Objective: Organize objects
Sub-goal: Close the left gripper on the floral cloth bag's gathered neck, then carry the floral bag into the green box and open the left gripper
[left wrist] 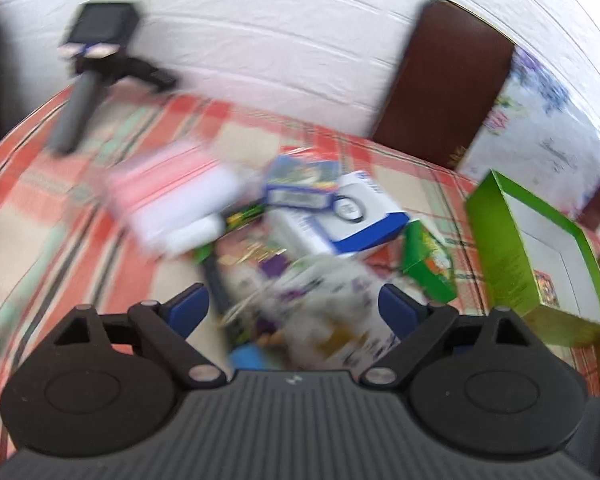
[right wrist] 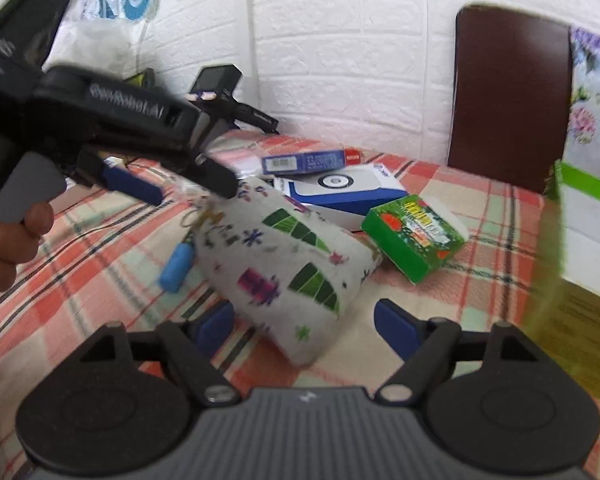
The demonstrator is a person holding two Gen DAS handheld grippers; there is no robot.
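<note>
1. Nearest my right-wrist lens: right gripper (right wrist: 304,326), jaws spread wide and holding nothing, low over the plaid tablecloth (right wrist: 100,280), with the lower end of the printed fabric pouch (right wrist: 288,260) lying between the blue pads.
2. Left of the pouch: blue cylinder (right wrist: 176,266), just beside it on the cloth.
3. Above it: left gripper (right wrist: 180,188), hovering at the pouch's upper end; jaws parted in its own blurred view, nothing visibly gripped.
4. Centre: blue-and-white box (right wrist: 348,192), dark blue carton (right wrist: 312,160) behind it.
5. Right: small green box (right wrist: 414,236), then the open green box (left wrist: 540,248) at the table edge, seemingly the receptacle.
6. Judged step: take the pouch. I should centre both pads across its width and close gently, since soft fabric sags, keeping clear of the blue cylinder.
</note>
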